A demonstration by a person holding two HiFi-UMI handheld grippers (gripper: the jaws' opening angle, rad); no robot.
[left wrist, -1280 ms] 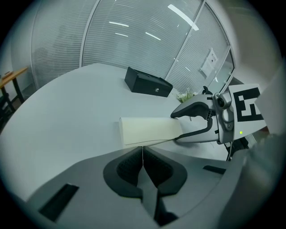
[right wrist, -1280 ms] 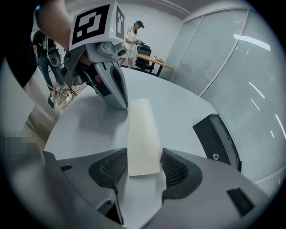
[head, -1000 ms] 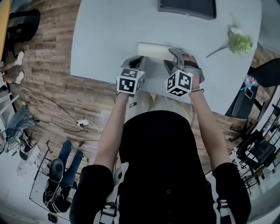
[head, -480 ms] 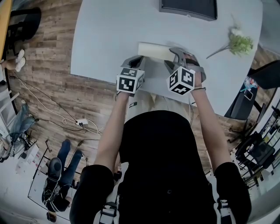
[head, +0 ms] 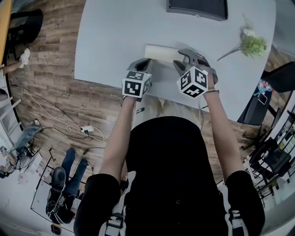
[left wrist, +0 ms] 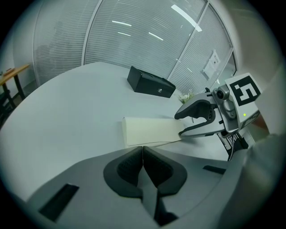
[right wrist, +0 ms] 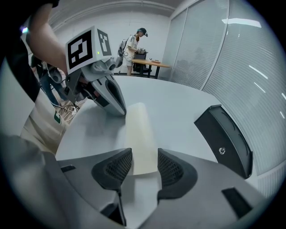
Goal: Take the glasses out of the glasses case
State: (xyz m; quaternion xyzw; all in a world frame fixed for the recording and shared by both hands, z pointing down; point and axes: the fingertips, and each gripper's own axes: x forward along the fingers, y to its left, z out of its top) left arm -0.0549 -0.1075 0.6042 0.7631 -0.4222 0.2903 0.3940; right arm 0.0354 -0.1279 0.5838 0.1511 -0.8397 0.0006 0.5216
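A closed cream glasses case (head: 161,52) lies on the pale grey table (head: 115,32), long side across my view. My left gripper (head: 145,62) is shut with nothing between its pads, tip just at the case's (left wrist: 149,129) left end. My right gripper (head: 180,59) straddles the right end of the case (right wrist: 140,134). Its jaws are closing, with the case's end between the pads (right wrist: 117,166) and a little space still showing. The left gripper view shows the right gripper (left wrist: 187,122) with its lower finger at the case's end. No glasses are visible.
A black box (head: 197,8) stands at the table's far edge, behind the case. A green flower sprig (head: 250,44) lies at the right. The table's near edge runs just under my grippers. A person (right wrist: 133,44) stands at a desk far behind.
The right gripper has rolled a little, its marker cube turning and shifting slightly right. The left gripper and the case have stayed put.
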